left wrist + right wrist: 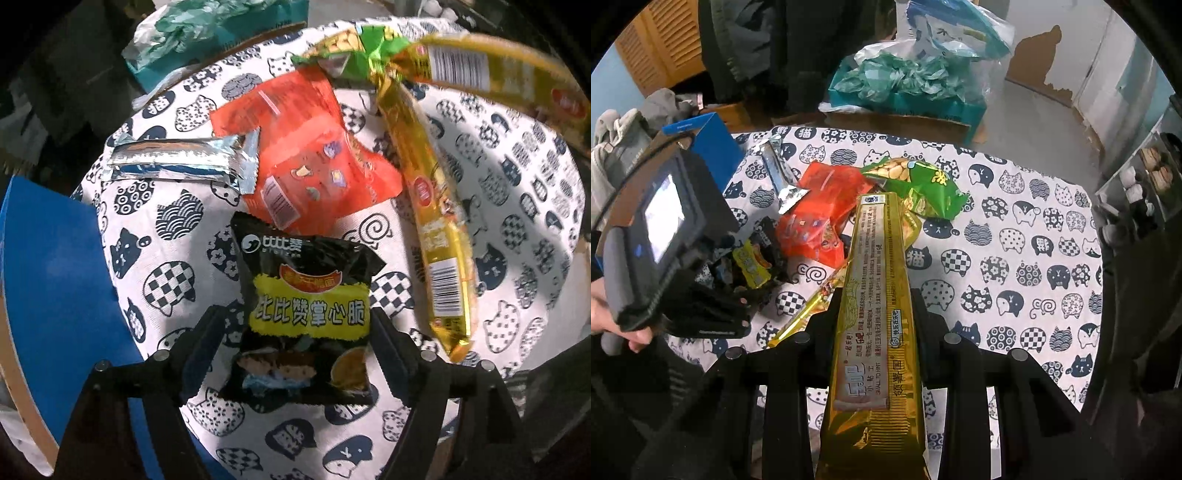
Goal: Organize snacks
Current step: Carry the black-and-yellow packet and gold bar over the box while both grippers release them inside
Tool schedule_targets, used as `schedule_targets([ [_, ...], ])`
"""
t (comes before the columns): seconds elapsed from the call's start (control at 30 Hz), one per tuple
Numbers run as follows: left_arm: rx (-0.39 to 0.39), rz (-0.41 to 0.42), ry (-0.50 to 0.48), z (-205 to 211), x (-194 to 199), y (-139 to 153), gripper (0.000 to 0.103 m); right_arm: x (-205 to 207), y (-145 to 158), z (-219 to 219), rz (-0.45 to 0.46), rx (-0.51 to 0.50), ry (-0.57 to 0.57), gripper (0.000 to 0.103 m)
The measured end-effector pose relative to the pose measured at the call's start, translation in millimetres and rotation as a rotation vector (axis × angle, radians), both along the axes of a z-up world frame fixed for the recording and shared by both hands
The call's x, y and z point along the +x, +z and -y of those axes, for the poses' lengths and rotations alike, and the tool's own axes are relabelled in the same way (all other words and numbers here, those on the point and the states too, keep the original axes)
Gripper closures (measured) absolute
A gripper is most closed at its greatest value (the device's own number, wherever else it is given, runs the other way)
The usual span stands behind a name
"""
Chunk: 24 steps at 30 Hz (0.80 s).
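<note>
A black snack packet [303, 306] with a yellow label lies flat on the cat-print tablecloth [517, 221]. My left gripper [295, 314] points straight down over it, open, one finger on each side, and its pads are not pressing on it. Beyond the packet lie an orange packet [306, 155], a silver bar [177, 158], a long gold packet [439, 236] and a green packet [354, 48]. My right gripper [875, 295] is shut on another long gold packet [875, 240], held above the table and pointing at the green packet [931, 188].
A blue box [55, 277] stands at the table's left edge, close to my left gripper. Behind the table a box holds teal plastic bags [905, 85]. A shelf with small jars [1145, 184] is at the right. The right half of the tablecloth [1015, 258] is bare.
</note>
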<state>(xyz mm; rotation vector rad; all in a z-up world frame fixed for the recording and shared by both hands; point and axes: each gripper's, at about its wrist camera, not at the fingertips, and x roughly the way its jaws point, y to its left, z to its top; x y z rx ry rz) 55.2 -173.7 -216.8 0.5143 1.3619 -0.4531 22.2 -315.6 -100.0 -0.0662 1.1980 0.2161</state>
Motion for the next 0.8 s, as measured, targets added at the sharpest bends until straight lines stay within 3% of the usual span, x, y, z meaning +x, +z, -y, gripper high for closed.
schedule_targets([
  [0.1,0.013,-0.029,0.000,0.9,0.8,-10.3,0.025,1.6,-2.1,2.2,-0.004,0.008,-0.003,0.072],
  [0.13,0.008,-0.038,0.003,0.3,1.0,-12.1,0.034,1.7,-2.6,2.4,-0.005,0.008,-0.003,0.072],
  [0.2,-0.011,-0.039,0.016,-2.8,1.0,-12.3,0.037,2.1,-3.3,3.0,-0.006,0.010,-0.003,0.072],
  [0.37,-0.006,-0.021,0.016,-6.9,-0.2,-9.0,0.038,2.5,-3.4,2.2,-0.003,0.012,0.001,0.072],
  [0.53,0.001,0.023,0.007,-11.3,-3.2,8.7,0.038,2.7,2.6,-0.9,0.014,0.011,0.004,0.072],
  [0.8,-0.032,0.105,0.025,-25.2,-5.9,62.4,0.039,5.1,18.1,-13.6,0.053,0.007,0.022,0.072],
])
